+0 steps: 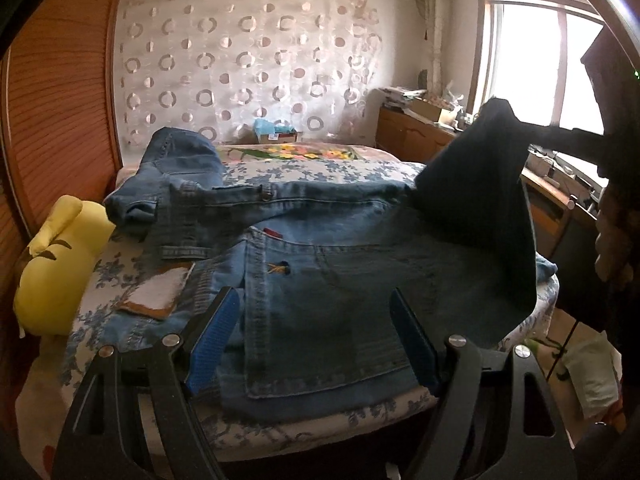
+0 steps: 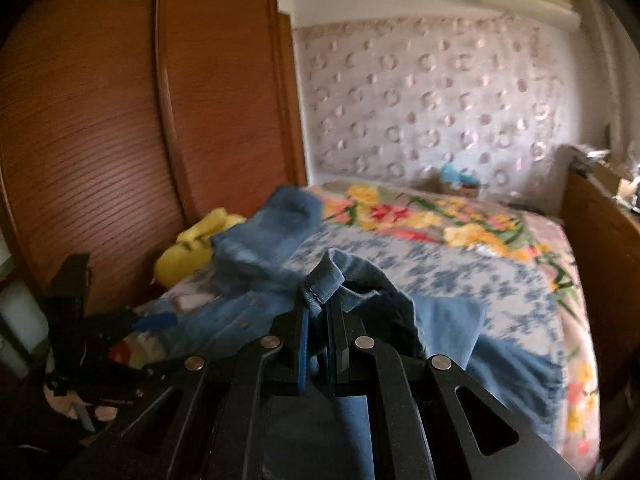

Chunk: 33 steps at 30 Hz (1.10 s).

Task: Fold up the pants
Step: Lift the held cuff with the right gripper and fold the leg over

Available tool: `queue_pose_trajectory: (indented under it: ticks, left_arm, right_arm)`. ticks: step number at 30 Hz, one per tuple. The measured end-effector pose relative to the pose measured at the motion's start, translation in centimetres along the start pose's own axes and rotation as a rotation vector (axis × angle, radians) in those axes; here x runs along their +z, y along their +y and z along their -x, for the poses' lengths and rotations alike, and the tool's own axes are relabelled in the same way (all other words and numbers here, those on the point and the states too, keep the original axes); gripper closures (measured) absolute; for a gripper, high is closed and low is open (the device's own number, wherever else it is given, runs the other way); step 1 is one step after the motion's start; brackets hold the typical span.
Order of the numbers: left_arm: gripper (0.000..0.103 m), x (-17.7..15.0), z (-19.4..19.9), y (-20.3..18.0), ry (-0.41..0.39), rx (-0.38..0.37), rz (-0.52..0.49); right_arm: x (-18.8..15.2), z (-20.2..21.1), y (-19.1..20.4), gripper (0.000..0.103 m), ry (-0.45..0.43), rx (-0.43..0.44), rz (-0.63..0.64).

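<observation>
The left tool [image 1: 316,332] is standing wide open, its blue-padded fingers [image 1: 214,336] spread to either side of the seat of the faded blue denim pants [image 1: 320,280]; the fabric is lying between the pads and they are not pressing on it. The pants are lying across the near end of the bed with the blue floral sheet [image 1: 304,168], waistband and back pocket towards the left camera, one leg bunched up towards the far left corner.

The right tool [image 2: 318,316] is clamped tight on a fold of the denim, a stitched edge of cloth poking up between its closed fingers [image 2: 302,344]. In the left view this tool [image 1: 516,118] is holding one part of the pants lifted off the bed, the raised cloth hanging dark against the bright window [image 1: 532,64].

A yellow plush toy [image 1: 60,264] is sitting at the left edge of the bed, beside the brown wooden wardrobe [image 1: 60,100].
</observation>
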<state>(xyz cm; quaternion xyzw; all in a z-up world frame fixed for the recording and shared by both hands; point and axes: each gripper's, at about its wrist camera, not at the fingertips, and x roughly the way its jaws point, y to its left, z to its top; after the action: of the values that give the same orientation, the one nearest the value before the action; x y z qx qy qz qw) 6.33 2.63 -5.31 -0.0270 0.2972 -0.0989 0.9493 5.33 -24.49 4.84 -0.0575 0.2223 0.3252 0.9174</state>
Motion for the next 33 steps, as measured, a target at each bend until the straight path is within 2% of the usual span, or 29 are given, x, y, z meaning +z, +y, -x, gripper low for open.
queue_pose_trajectory:
  ticks: [3,7,11,21,28,33]
  left_arm:
    - [0.025,-0.2,-0.1,0.1,0.002,0.004,0.004]
    - [0.025,-0.4,-0.7,0.2,0.009,-0.012,0.016]
    - [0.025,-0.6,-1.4,-0.2,0.025,-0.027,0.009]
    - [0.025,0.0,-3.0,-2.6,0.046,-0.065,-0.038]
    - [0.025,0.7,-4.2,-4.2,0.068,-0.105,-0.075]
    - [0.025,0.8,-5.8,-4.7,0.107,-0.140,-0.064]
  right_arm:
    - [-0.5,-1.5,0.2,0.076,0.049,-0.027,0.010]
    - [-0.6,-1.8,-0.8,0.069,0.068,-0.040,-0.005]
    - [0.6,-1.3,-0.4,0.061,0.065,-0.076,-0.018]
    - [-1.2,-4.2,-2.2,0.055,0.151,-0.160,-0.097]
    - [-0.9,-6.3,-3.7,0.055,0.185,-0.156,-0.179]
    - [-0.4,-7.7,-3.9,0.055,0.205,-0.144,-0.198]
